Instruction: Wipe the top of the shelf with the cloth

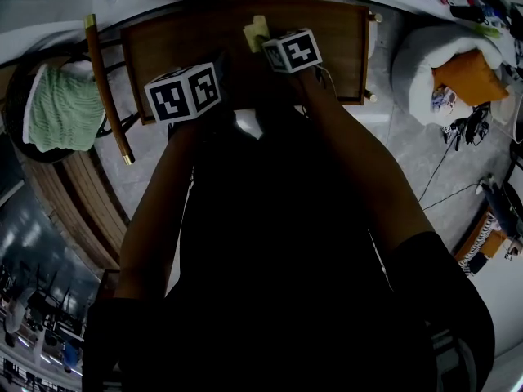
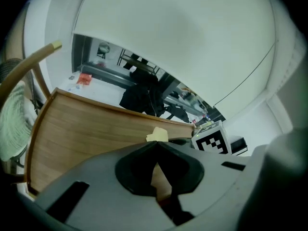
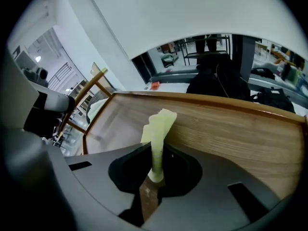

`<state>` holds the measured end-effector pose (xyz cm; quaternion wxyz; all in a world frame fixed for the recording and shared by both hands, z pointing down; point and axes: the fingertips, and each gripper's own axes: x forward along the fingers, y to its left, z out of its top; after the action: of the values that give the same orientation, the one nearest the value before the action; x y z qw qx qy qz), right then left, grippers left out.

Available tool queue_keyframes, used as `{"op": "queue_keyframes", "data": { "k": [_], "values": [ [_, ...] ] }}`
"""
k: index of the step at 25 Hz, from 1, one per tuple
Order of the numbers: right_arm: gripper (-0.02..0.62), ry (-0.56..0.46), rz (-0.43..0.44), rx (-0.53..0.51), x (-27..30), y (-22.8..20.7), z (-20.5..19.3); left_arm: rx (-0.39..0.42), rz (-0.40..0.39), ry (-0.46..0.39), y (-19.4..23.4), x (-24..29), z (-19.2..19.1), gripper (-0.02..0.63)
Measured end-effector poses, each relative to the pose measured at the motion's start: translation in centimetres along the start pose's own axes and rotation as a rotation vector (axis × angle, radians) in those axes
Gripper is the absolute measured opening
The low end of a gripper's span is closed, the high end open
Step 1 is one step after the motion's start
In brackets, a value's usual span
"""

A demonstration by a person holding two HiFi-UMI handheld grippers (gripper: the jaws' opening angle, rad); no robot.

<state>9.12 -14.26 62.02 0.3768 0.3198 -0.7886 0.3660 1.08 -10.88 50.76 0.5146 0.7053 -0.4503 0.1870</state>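
The brown wooden shelf top (image 1: pixel 172 43) lies ahead of me, with a raised rim along its edges. My right gripper (image 3: pixel 156 146) is shut on a pale yellow cloth (image 3: pixel 158 124), which stands up in a bunched fold between its jaws, just above the wood (image 3: pixel 231 129). In the head view the cloth (image 1: pixel 257 33) shows near the shelf's far middle, in front of the right gripper's marker cube (image 1: pixel 292 51). My left gripper (image 2: pixel 155 144) hangs over the near left part of the shelf (image 2: pixel 82 134), shut with nothing in it. From there I see the cloth (image 2: pixel 158 135) just ahead.
A wooden chair (image 1: pixel 105 84) with a green knitted cushion (image 1: pixel 55 109) stands close to the shelf's left end. A white pouf with an orange cushion (image 1: pixel 467 73) sits on the right, with cables (image 1: pixel 445 170) on the grey floor. Dark bags (image 3: pixel 221 81) lie beyond the shelf.
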Motion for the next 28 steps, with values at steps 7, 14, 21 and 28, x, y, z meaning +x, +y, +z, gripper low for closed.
{"op": "queue_keyframes", "data": {
  "k": [7,14,21,28],
  "values": [
    [0.048,-0.013,-0.045,0.035,-3.9,-5.1,-2.1,0.025,-0.026,0.025,-3.8,2.8,-1.2,0.009],
    [0.048,-0.036,-0.135,0.088,-7.6,-10.9,-3.7,0.051,-0.065,0.045,-6.8,4.9,-2.0,0.009],
    [0.048,-0.038,-0.281,0.183,-11.4,-15.5,-5.7,0.066,-0.098,0.063,-8.5,5.9,-2.8,0.009],
    [0.048,-0.014,-0.442,0.236,-13.9,-18.6,-7.1,0.055,-0.112,0.040,-8.2,5.0,-2.3,0.009]
  ]
}}
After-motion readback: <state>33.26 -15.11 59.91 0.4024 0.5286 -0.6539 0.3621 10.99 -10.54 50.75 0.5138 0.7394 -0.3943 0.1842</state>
